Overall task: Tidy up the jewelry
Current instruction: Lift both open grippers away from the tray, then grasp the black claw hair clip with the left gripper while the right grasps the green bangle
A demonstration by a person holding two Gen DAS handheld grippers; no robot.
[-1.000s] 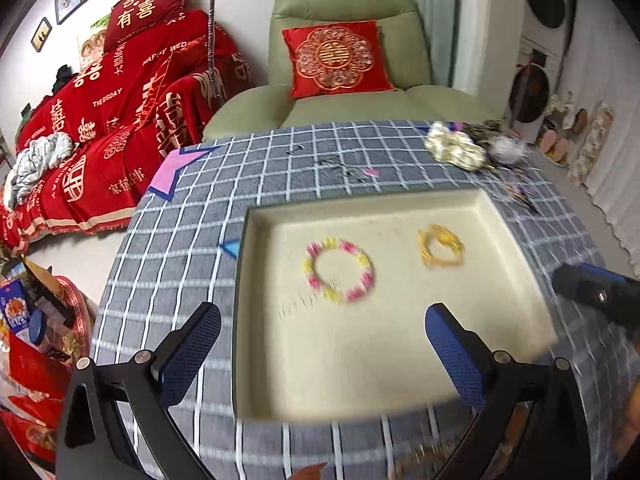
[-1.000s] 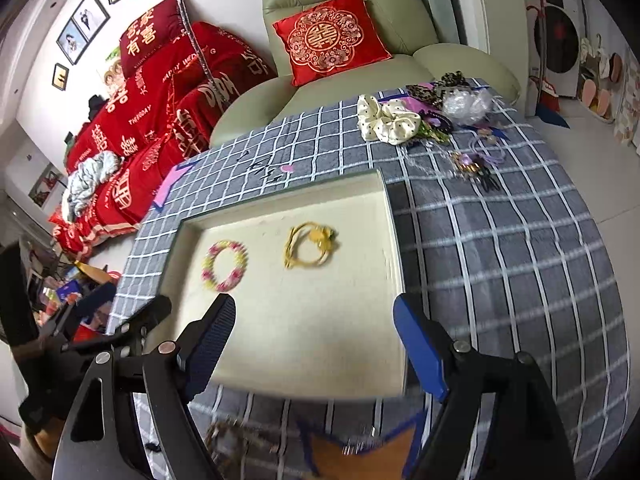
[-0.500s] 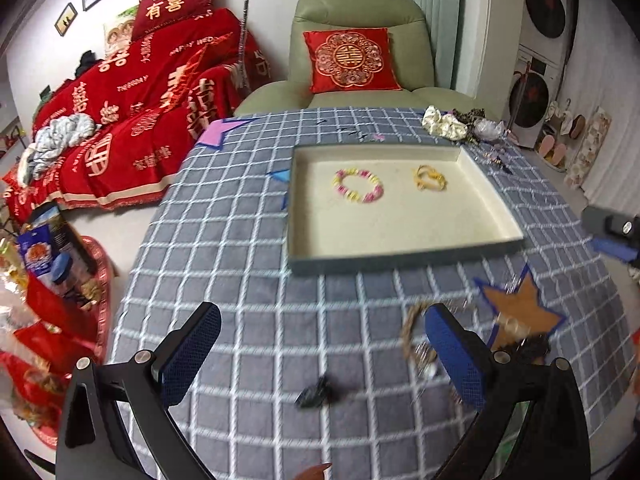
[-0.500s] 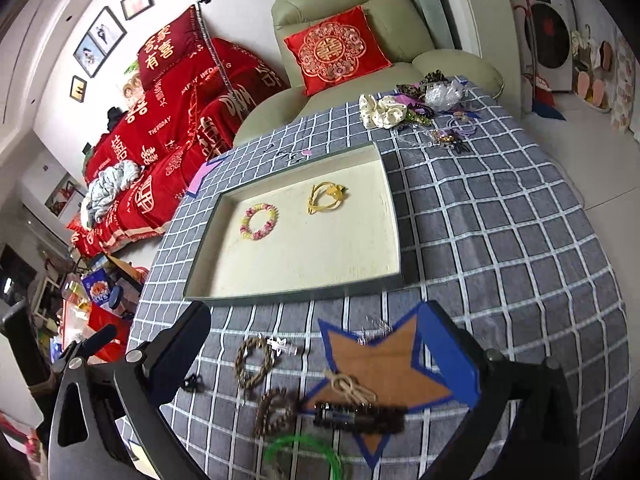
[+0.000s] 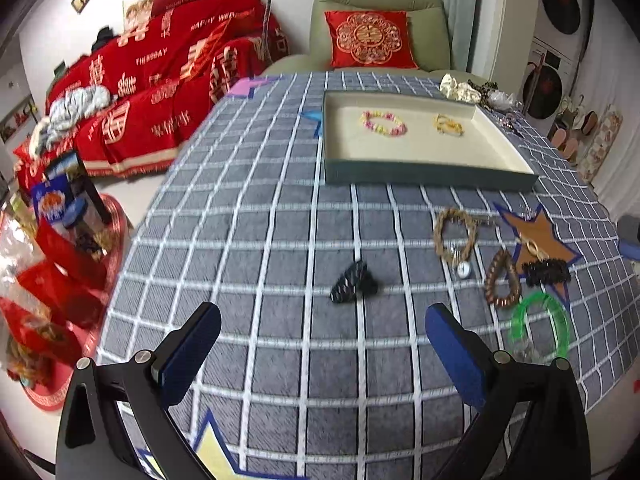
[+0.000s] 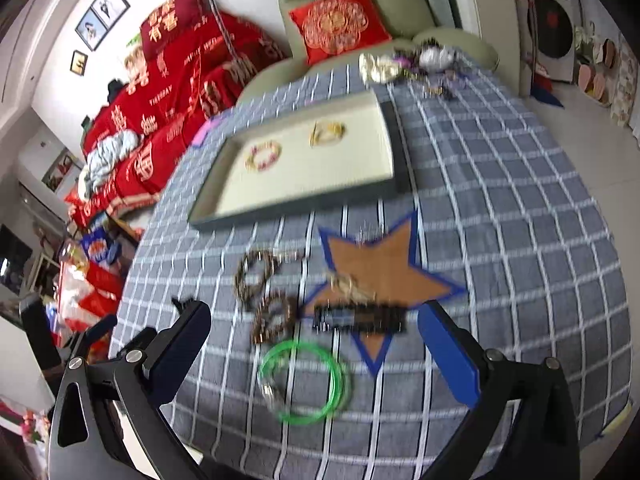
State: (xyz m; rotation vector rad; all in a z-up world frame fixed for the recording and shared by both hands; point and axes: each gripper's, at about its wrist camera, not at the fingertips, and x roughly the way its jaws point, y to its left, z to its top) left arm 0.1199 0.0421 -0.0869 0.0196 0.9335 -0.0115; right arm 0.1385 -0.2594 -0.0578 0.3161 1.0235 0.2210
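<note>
A cream tray [image 5: 424, 180] [image 6: 304, 204] holds a pink-yellow bead bracelet [image 5: 384, 123] [image 6: 263, 155] and a gold bracelet [image 5: 448, 125] [image 6: 328, 133]. Nearer me on the checked cloth lie a black clip [image 5: 354, 282], a tan rope bracelet [image 5: 456, 236] [image 6: 256, 272], a brown bead bracelet [image 5: 502, 280] [image 6: 274, 318], a black bead piece [image 5: 546, 273] [image 6: 360, 318] and a green bangle [image 5: 540, 328] [image 6: 306, 380]. My left gripper [image 5: 320, 352] is open above the cloth, just short of the clip. My right gripper [image 6: 316, 356] is open around the green bangle.
A brown star patch [image 6: 384, 272] lies under some jewelry. A pile of scrunchies and trinkets [image 6: 404, 64] sits at the table's far right corner. A green armchair [image 5: 376, 20] and a red-covered sofa [image 5: 160, 88] stand beyond the table. Red bags [image 5: 52, 272] sit on the floor to the left.
Both grippers have pulled back from over the tray toward the table's near edge. The loose jewelry now lies just ahead of them. Both stay open and empty.
</note>
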